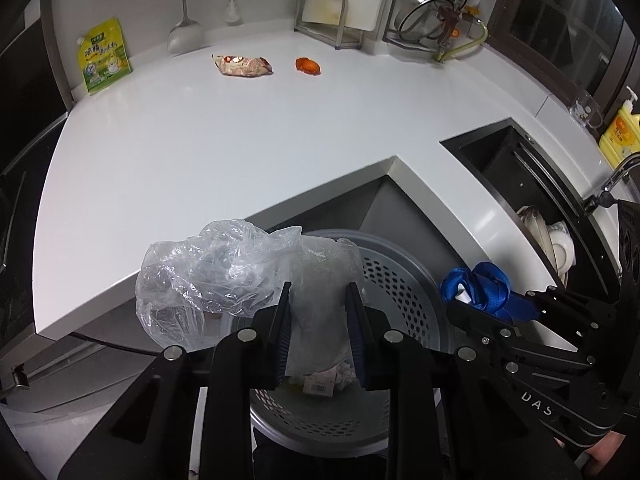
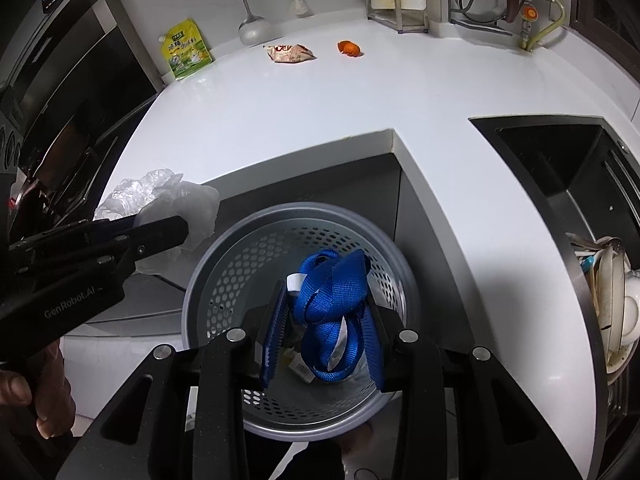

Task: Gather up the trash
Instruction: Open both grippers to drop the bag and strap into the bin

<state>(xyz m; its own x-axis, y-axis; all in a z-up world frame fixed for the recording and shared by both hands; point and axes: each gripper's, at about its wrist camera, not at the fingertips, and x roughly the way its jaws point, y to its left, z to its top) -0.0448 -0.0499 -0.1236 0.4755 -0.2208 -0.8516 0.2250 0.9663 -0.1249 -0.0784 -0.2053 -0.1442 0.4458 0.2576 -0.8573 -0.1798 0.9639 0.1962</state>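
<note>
My left gripper [image 1: 318, 294] is shut on a crumpled clear plastic bag [image 1: 208, 272], held over the near-left rim of the grey perforated trash bin [image 1: 404, 280]. My right gripper [image 2: 326, 300] is shut on a bunched blue strap [image 2: 334, 288] with a small white tag, hanging over the middle of the bin [image 2: 240, 264]. Paper scraps lie at the bin's bottom. In the right wrist view the left gripper [image 2: 180, 232] and its bag [image 2: 160, 192] show at the left. Far back on the white counter lie a brown snack wrapper [image 1: 242, 66] and an orange peel [image 1: 308, 66].
A yellow-green seasoning pouch [image 1: 104, 56] leans on the back wall beside a hanging ladle [image 1: 186, 34]. A metal rack [image 1: 328, 16] stands at the back. A black sink [image 2: 560, 168] with dirty dishes [image 2: 612, 300] lies right. A dark stove [image 2: 60, 128] sits left.
</note>
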